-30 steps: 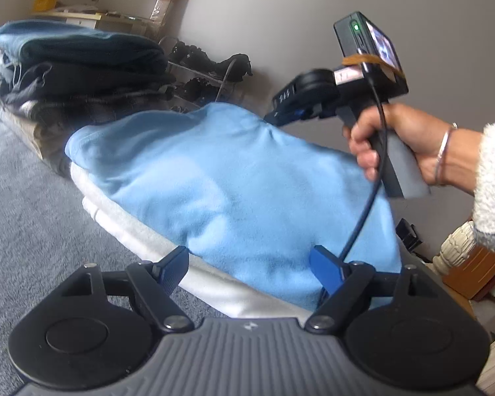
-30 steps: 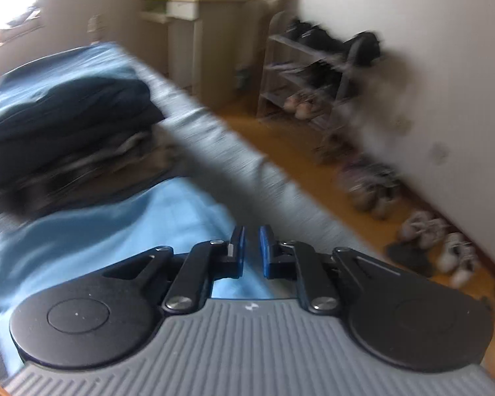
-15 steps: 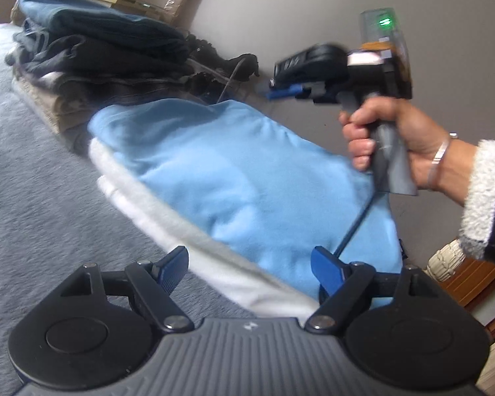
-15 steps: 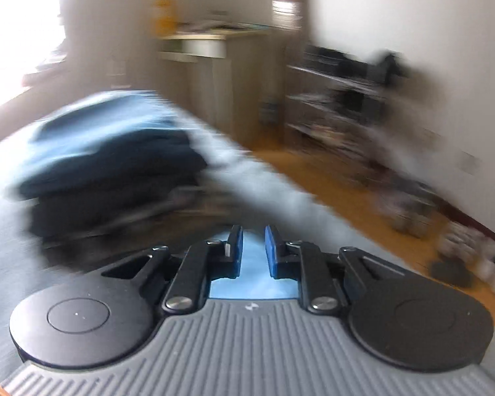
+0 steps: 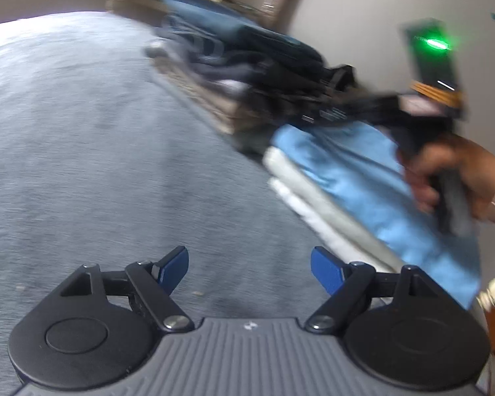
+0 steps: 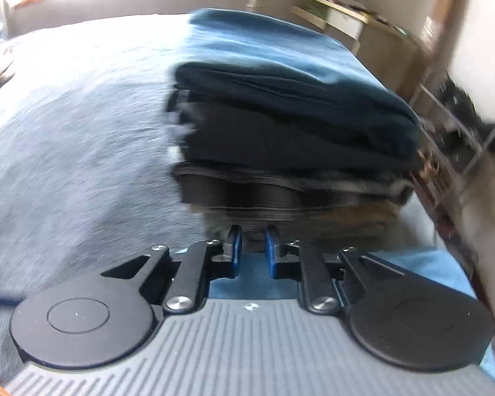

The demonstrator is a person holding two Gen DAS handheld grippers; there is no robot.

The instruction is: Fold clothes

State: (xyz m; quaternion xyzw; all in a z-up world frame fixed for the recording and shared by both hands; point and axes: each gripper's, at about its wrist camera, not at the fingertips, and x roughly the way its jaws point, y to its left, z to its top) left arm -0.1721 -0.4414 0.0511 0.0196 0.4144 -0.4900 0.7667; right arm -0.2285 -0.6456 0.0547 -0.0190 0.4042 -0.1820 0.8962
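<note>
A folded light blue garment (image 5: 363, 178) lies on folded white garments (image 5: 313, 204) at the right of the grey bedspread (image 5: 82, 132). Behind it stands a stack of dark folded clothes (image 5: 247, 66). My left gripper (image 5: 249, 257) is open and empty above bare bedspread, left of the white pile. A hand (image 5: 462, 171) holds the right tool over the blue garment. In the right wrist view, my right gripper (image 6: 252, 234) has only a narrow gap between its jaws and nothing in it. It hovers over the light blue garment (image 6: 412, 264) and points at the dark stack (image 6: 280, 125).
A wire shoe rack (image 6: 452, 125) stands against the wall right of the bed. A desk (image 6: 346, 16) with papers sits behind the stack. The view is blurred by motion.
Both views have swung left. The left gripper slid off the light blue garment to over bare bedspread. The right gripper now faces the dark stack, its jaws slightly wider apart.
</note>
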